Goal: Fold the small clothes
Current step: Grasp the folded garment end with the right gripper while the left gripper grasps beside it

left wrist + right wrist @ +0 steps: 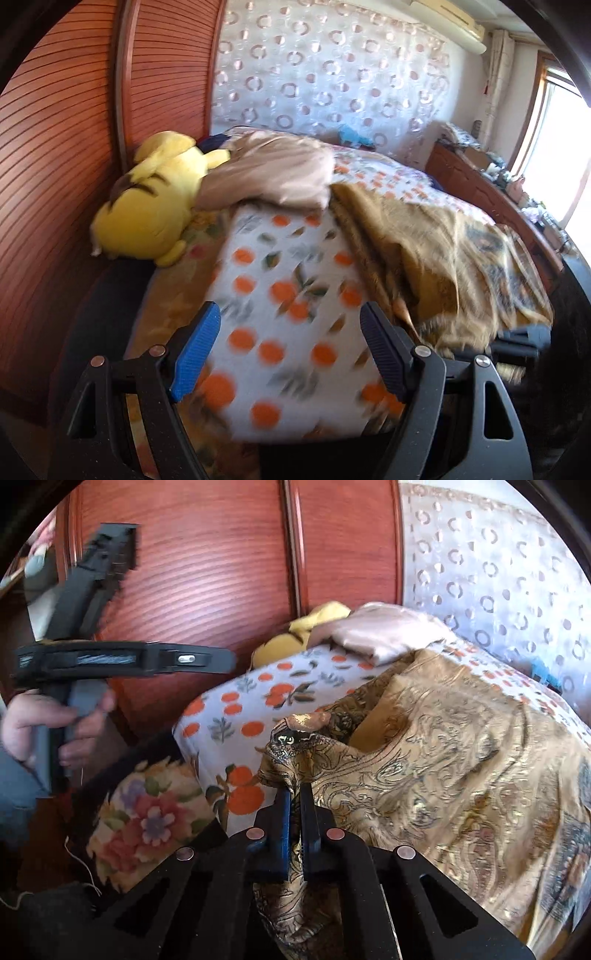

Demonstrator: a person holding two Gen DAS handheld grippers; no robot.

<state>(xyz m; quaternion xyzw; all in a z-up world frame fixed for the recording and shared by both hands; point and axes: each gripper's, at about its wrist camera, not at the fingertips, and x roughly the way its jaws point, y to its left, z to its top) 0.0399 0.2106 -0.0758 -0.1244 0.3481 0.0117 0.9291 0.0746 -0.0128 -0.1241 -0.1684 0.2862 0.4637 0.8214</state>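
A gold patterned garment (pixel 443 746) lies rumpled on the orange-print bed sheet (pixel 266 690). My right gripper (pixel 294 794) is shut on the garment's near left edge. In the left wrist view the garment (pixel 424 251) lies to the right, and my left gripper (pixel 290 314) is open and empty above the sheet (pixel 273 295) at the bed's near end. The left gripper also shows in the right wrist view (pixel 221 661), held in a hand at the far left, away from the garment.
A yellow plush toy (pixel 147 206) and a beige satin cloth (pixel 269 177) lie at the bed's head. A reddish wooden wardrobe (pixel 66 147) stands left. A floral cushion (pixel 147 819) sits by the bed's near corner. A cluttered wooden dresser (pixel 491 192) stands right.
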